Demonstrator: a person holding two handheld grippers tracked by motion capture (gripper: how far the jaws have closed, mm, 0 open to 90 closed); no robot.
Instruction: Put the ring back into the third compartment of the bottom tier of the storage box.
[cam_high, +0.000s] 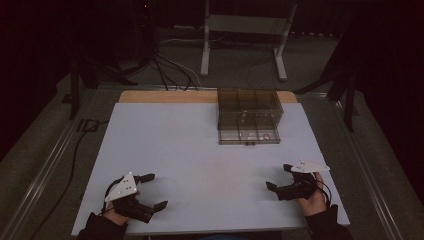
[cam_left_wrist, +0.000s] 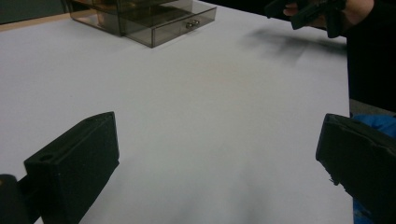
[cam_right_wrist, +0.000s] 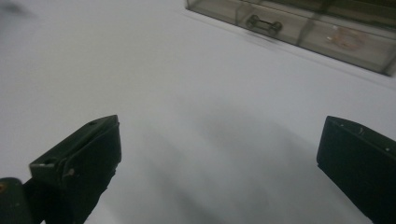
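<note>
A smoky transparent drawer box (cam_high: 249, 115) stands at the back of the white table (cam_high: 200, 150), right of centre. Its lower drawer, with a small metal handle (cam_right_wrist: 264, 24), looks slightly pulled out, and a pale pinkish item (cam_right_wrist: 348, 37) lies inside it. My left gripper (cam_high: 154, 191) rests open near the front left edge, nothing between its jaws. My right gripper (cam_high: 279, 177) is open near the front right, also holding nothing. In the left gripper view the drawer box (cam_left_wrist: 140, 18) sits far off and the other hand's gripper (cam_left_wrist: 308, 11) is at the top right.
Beyond the table stand a white metal frame (cam_high: 242, 35) and loose cables (cam_high: 170, 70) on the dark floor. A wooden strip (cam_high: 165, 96) runs along the table's far edge. Broad bare white surface lies between the grippers and the box.
</note>
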